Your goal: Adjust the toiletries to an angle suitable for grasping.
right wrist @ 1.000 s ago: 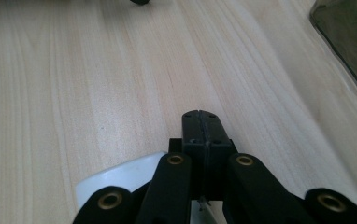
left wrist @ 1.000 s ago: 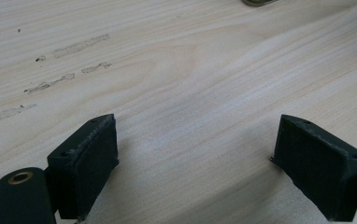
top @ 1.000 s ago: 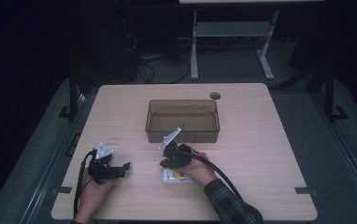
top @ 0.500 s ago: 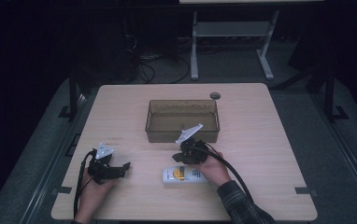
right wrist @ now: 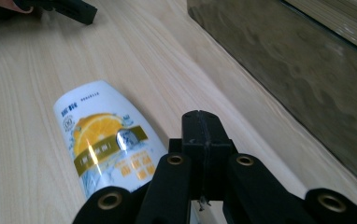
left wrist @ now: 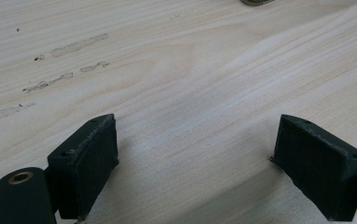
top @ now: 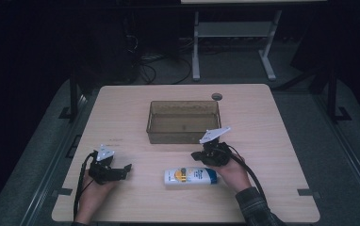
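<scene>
The bottle [top: 191, 176] lay on its side on the table [top: 272, 141], near the front edge, just in front of the brown tub [top: 183, 121] and a little apart from it. Its label, seen in the right gripper view, carried an orange slice on white [right wrist: 106, 140].

The right gripper [top: 198, 156] hung just behind the bottle's right end, between bottle and tub, its jaws clenched together with nothing between them; whether it touched the bottle was hard to tell from above, but it looked clear of it.

The left gripper [top: 127, 168] rested low over the bare wood at the left front of the table, well apart from the bottle, its jaws spread wide and empty, as the left gripper view showed [left wrist: 186, 158].

A small dark disc [top: 216, 96] sat behind the tub.
</scene>
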A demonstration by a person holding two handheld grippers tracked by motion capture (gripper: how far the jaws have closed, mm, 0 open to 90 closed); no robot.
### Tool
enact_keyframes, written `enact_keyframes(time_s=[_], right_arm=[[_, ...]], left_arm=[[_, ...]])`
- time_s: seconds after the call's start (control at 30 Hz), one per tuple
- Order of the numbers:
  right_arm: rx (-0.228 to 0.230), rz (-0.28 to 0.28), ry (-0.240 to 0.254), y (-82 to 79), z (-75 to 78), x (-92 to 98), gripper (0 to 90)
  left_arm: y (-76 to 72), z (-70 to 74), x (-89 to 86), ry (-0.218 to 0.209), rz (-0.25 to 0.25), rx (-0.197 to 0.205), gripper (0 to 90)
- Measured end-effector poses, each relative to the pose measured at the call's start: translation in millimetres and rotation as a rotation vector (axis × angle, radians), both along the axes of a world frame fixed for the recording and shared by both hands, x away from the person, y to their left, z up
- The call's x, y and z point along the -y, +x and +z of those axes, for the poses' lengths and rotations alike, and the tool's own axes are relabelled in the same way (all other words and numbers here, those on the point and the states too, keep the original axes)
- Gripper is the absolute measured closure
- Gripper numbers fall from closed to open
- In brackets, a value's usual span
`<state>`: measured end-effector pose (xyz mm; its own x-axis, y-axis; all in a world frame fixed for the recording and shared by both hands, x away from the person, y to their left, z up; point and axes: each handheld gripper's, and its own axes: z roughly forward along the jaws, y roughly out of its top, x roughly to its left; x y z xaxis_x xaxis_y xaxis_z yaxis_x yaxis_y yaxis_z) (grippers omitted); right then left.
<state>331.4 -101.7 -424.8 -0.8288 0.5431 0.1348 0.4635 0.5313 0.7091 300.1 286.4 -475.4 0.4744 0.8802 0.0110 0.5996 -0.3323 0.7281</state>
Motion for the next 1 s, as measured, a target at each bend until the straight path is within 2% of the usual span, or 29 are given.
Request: enact_keyframes(time_s=[0.2, 0.33, 0.4, 0.53, 0.67, 0.7, 0.73, 0.8, 0.9, 1.0], right_arm=[[0.012, -0.02, 0.02, -12.4, 0.3, 17.2, 89.5], [0.006, -0.037, 0.038, -28.2, 0.5, 35.0, 89.4], [0.005, -0.041, 0.047, -31.5, 0.1, 38.2, 89.4], [-0.009, -0.055, 0.06, -50.1, -2.6, 50.5, 89.4], [-0.021, -0.06, 0.065, -60.4, -5.3, 55.3, 89.4], [-0.041, -0.061, 0.076, -68.0, -8.6, 57.4, 89.4], [-0.041, -0.061, 0.076, -68.0, -8.6, 57.4, 89.4], [-0.051, -0.069, 0.06, -77.4, -12.9, 58.4, 89.4], [-0.069, -0.074, 0.067, -83.3, -17.0, 60.1, 89.4], [-0.078, -0.081, 0.045, -86.6, -21.7, 59.8, 89.4]], left_arm=[[0.0, 0.1, -0.3, 0.003, -0.002, -0.001, 12.2], [0.4, 0.1, -0.4, 0.002, -0.007, -0.001, 12.2], [0.4, 0.0, -0.3, 0.001, -0.007, -0.001, 12.2], [0.4, 0.1, -0.4, 0.005, -0.011, 0.0, 12.2], [0.4, 0.1, -0.4, 0.004, -0.011, 0.0, 12.2], [0.4, 0.1, -0.4, 0.005, -0.011, 0.0, 12.2], [0.4, 0.1, -0.4, 0.005, -0.011, 0.0, 12.2], [0.4, 0.1, -0.4, 0.005, -0.011, 0.0, 12.2], [0.4, 0.1, -0.4, 0.005, -0.011, 0.0, 12.2], [0.4, 0.1, -0.4, 0.005, -0.011, 0.0, 12.2]])
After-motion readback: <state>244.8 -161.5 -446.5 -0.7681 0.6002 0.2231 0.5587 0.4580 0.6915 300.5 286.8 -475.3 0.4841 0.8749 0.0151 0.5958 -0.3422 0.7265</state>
